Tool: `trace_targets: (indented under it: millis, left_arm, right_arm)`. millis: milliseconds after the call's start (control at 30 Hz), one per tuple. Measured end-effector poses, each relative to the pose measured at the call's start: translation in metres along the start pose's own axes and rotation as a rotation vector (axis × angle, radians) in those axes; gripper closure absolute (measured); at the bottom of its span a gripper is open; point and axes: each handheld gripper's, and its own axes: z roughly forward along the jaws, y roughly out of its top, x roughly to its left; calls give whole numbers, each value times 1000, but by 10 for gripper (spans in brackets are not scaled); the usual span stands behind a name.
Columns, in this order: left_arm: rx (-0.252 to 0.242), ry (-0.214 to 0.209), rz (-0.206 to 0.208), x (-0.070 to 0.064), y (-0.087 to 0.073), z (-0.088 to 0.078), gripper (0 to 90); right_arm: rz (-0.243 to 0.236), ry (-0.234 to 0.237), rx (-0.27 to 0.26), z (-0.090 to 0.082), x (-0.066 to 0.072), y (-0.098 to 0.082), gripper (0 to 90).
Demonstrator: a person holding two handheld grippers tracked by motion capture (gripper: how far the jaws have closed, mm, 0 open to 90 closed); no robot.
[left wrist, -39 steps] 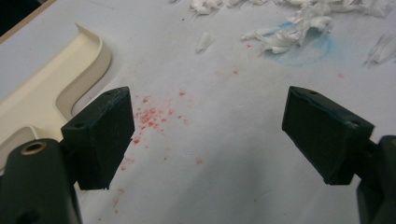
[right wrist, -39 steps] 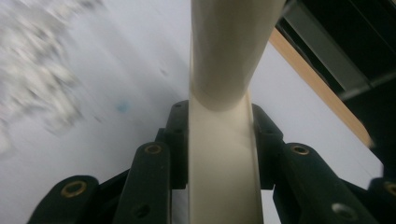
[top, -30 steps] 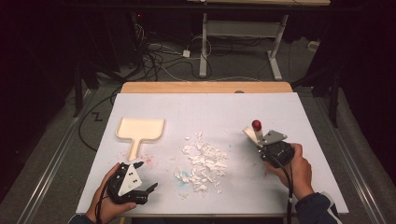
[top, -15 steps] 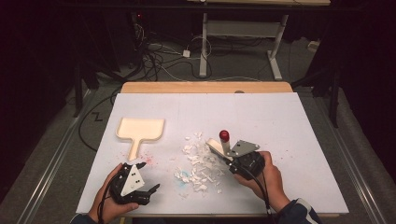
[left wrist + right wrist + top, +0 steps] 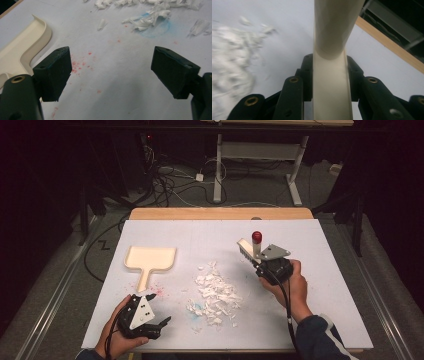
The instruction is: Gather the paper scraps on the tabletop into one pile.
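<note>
Table is the big white sheet, with a heap of paper scraps in the middle and some red and blue smudges around it. Cream dustpan lies flat left of the scraps. Right gripper is clamped tight on a cream brush lifted off the table, right of the heap. Left gripper rests near the front edge, jaws wide, nothing between them.

The left gripper rests low near the table's front edge, jaws wide apart. The right gripper is raised over the table's right half, jaws clamped tight.
</note>
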Motion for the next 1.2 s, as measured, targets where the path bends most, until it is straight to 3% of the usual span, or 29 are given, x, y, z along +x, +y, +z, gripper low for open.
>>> trace_targets:
  millis: [33, 67, 100, 167, 267, 433, 500, 533, 567, 633, 700, 767, 900, 1000, 1200]
  left_arm:
    - [0, -2, 0, 0, 0, 1, 159]
    - [1, -2, 0, 0, 0, 1, 159]
    - [2, -3, 0, 0, 0, 1, 159]
    - [5, -6, -1, 0, -1, 2, 159]
    - [5, -9, -6, 1, -2, 2, 159]
    - [8, -10, -2, 1, -2, 1, 159]
    - [6, -9, -2, 1, -2, 1, 159]
    - [4, -9, -3, 1, -2, 0, 159]
    - [3, -9, -5, 1, -2, 0, 159]
    - [3, -9, -7, 2, -2, 0, 159]
    - [2, -11, -7, 1, -2, 0, 159]
    - [-1, -10, -6, 1, -2, -1, 159]
    - [-5, -7, -11, 2, -1, -2, 159]
    - [-6, -7, -7, 2, -1, -1, 159]
    - [-5, -8, -15, 5, -2, 0, 159]
  right_arm:
    - [4, -27, 35, 20, -2, 0, 682]
    - [4, -27, 35, 20, -2, 0, 682]
    - [-17, -58, 76, 39, 0, 0, 682]
    - [-33, -73, 77, 46, 2, 0, 682]
    - [-60, -53, 73, 54, 13, 7, 682]
    - [-158, 26, 32, 62, 39, 16, 680]
    - [-178, 88, -3, 62, 51, 20, 680]
    - [-178, 88, -3, 62, 51, 20, 680]
    - [-199, 148, -29, 58, 57, 20, 679]
    - [-209, 168, -32, 55, 60, 20, 680]
    - [-253, 223, -43, 47, 65, 20, 680]
    - [-288, 233, -50, 38, 68, 19, 681]
    - [-288, 257, -66, 22, 59, 21, 682]
    - [-265, 237, -84, 18, 49, 28, 682]
    - [-261, 197, -80, 38, 42, 44, 682]
